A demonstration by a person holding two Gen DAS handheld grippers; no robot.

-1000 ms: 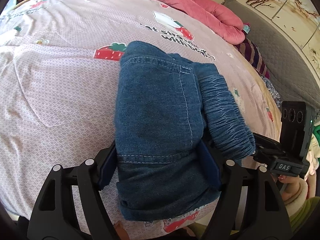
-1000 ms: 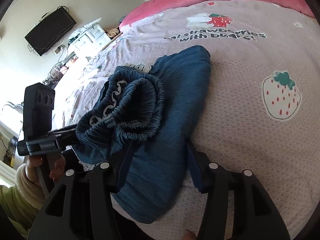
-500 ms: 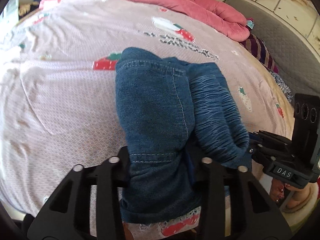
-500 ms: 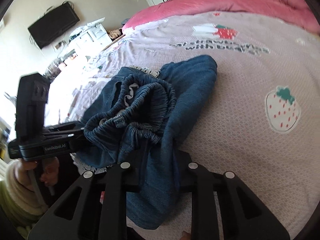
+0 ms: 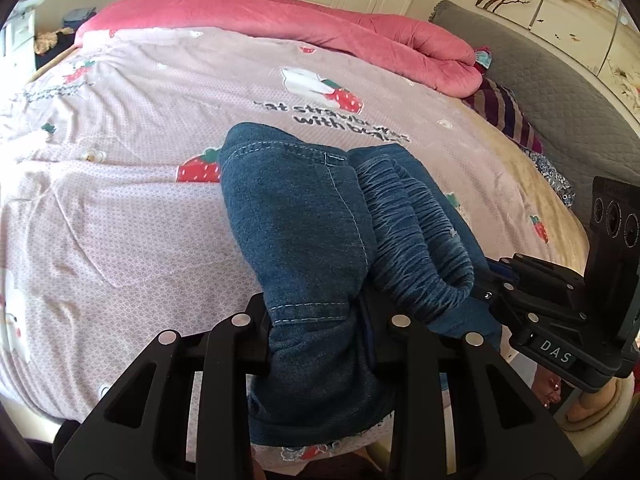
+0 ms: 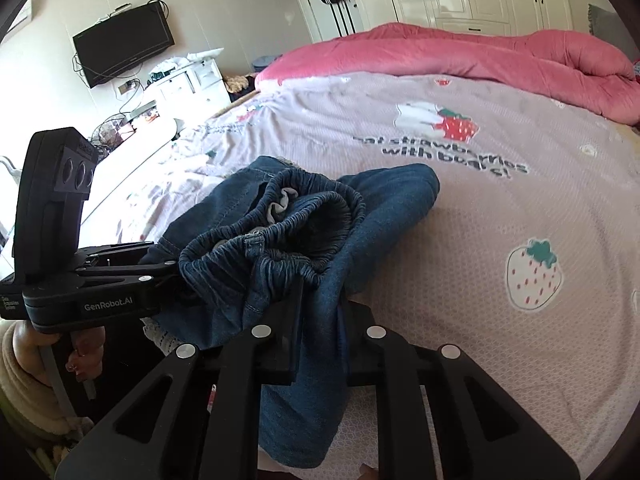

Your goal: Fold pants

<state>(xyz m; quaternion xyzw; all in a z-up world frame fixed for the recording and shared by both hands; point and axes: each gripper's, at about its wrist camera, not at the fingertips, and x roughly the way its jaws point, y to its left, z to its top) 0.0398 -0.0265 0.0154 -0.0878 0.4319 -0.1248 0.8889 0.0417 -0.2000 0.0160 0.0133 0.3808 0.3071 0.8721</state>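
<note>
The left gripper (image 5: pixel 316 334) has just been closing and now pinches a thick fold of the pants (image 5: pixel 304 232) at their near edge, denim bunched between its jaws. The right gripper (image 6: pixel 320 344) has likewise been closing, narrower, and clamps a gathered strip of the same pants just below the elastic waistband (image 6: pixel 304 232). Both grips sit on the near side, probably so the bundle can be lifted and laid over as one piece instead of dragged.

The pants lie partly folded (waistband rumpled to the right, smoother panel to the left) near the front edge of the bed (image 5: pixel 120 208), their near end hanging over that edge. How much hangs below I cannot tell.

Beyond them the sheet is bare as far as the pink duvet (image 5: pixel 320 28), leaving open room to carry the fold away from the person. To the right a grey headboard (image 5: pixel 532 92) bounds the space.
</note>
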